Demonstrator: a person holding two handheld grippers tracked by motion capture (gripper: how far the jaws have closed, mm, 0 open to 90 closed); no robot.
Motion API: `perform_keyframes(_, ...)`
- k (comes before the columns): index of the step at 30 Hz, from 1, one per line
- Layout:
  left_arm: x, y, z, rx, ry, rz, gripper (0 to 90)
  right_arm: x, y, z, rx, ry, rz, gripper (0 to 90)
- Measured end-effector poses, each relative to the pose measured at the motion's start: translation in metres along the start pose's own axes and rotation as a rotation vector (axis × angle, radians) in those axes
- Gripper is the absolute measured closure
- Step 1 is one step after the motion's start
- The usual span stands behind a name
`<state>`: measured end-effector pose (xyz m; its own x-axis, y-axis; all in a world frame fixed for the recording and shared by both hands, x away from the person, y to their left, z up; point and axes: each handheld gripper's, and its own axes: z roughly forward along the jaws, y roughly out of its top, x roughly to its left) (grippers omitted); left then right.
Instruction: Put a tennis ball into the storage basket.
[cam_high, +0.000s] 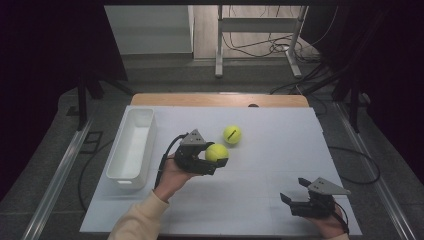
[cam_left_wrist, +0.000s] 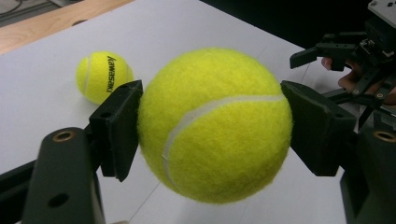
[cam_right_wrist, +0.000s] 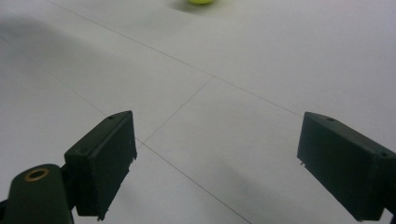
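Ball (cam_left_wrist: 215, 126) clamped in left gripper (cam_high: 218, 159), seam (cam_left_wrist: 219, 105) running jaw to jaw.

Both grippers are chunky black plastic, the left gripper (cam_high: 220, 161) and right gripper (cam_high: 295, 190) each topped by a grey triangle plate, with brass-ringed screw holes behind the pads and a cream sleeve (cam_high: 137, 220) behind the left.

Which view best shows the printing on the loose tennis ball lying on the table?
The left gripper view: the loose tennis ball sits close, its black lettering sharp. The high view shows it small, the print a dark stroke. The right gripper view catches just its lower edge.
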<state>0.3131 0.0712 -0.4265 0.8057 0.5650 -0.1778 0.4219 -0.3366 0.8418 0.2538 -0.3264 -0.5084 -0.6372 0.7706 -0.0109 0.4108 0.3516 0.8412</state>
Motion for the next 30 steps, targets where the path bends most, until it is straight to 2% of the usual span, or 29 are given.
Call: perform_keyframes(30,0.024,-0.003,-0.028,-0.051,0.083,-0.036,25.9,0.000,0.000,0.000,0.000,-0.001,-0.002,12.2)
